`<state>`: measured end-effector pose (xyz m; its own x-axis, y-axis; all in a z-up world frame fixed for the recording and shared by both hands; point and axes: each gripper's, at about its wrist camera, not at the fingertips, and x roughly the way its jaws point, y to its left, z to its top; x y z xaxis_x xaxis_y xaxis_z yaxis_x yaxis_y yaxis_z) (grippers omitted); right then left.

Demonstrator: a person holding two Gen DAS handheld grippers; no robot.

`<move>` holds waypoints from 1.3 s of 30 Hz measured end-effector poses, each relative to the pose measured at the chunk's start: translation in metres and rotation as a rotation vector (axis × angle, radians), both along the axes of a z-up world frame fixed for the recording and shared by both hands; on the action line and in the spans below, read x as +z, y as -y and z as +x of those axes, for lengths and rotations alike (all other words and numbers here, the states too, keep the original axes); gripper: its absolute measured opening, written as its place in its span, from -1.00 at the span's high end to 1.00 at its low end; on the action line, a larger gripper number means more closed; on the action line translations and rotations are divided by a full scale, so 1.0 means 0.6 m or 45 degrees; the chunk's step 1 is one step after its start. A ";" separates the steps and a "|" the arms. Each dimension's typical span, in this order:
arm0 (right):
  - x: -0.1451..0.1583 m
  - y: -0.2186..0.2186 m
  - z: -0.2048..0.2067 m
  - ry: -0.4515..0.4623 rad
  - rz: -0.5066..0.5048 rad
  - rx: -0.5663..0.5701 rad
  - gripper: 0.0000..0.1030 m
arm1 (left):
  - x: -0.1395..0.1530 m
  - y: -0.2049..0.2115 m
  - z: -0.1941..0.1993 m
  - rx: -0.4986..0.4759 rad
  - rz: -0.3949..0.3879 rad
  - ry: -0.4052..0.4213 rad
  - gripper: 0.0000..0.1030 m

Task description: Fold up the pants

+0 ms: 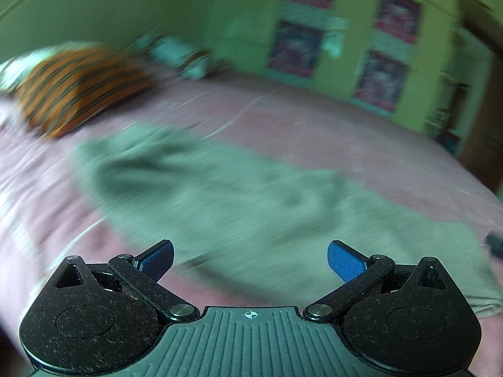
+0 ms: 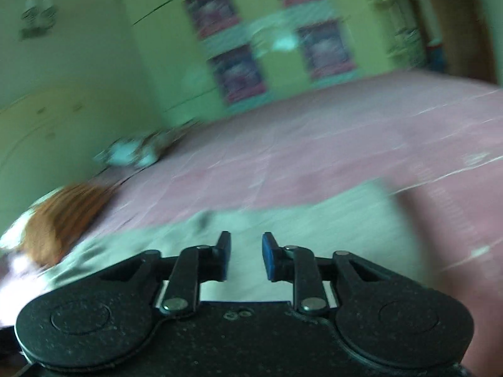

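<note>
Blue pads (image 1: 344, 260) of the left gripper (image 1: 250, 259) stand wide apart with nothing between them, and it hovers over the near edge of the pants (image 1: 220, 188). These lie as a long grey-green spread on the pink bed (image 1: 345, 132), running from about 10 o'clock to 4 o'clock in the left wrist view. That reads as an approach, with the jaws opened ready to take an edge of the cloth.

Over on the other side, the right gripper (image 2: 246, 256) has its jaws only a little apart and empty, the pale cloth of the pants (image 2: 314, 220) showing through the gap and stretching toward 2 o'clock. No fabric is pinched there, so I judge nothing is held by either gripper.

Beyond the pants, an orange striped pillow (image 1: 81, 84) sits at 10 o'clock near the head of the bed, and green cupboards (image 1: 355, 31) with dark panels fill the wall at 1 o'clock.

Heavy blur smears both views. Waistband, legs and any fold already made cannot be told apart, and the right end of the pants is cut off by the edge of the left view.
</note>
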<state>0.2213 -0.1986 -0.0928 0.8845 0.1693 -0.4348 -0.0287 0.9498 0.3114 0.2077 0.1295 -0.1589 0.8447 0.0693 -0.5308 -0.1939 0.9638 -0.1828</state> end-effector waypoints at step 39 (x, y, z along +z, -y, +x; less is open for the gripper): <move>-0.024 0.131 0.157 -0.200 -0.131 0.077 -0.30 | -0.053 0.148 0.265 -0.250 0.179 -0.250 -1.00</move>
<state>0.3157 -0.2769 -0.1070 0.7940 0.1674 -0.5844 -0.0452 0.9749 0.2179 0.3666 0.0410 -0.1907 0.7314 -0.0010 -0.6819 -0.0199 0.9995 -0.0227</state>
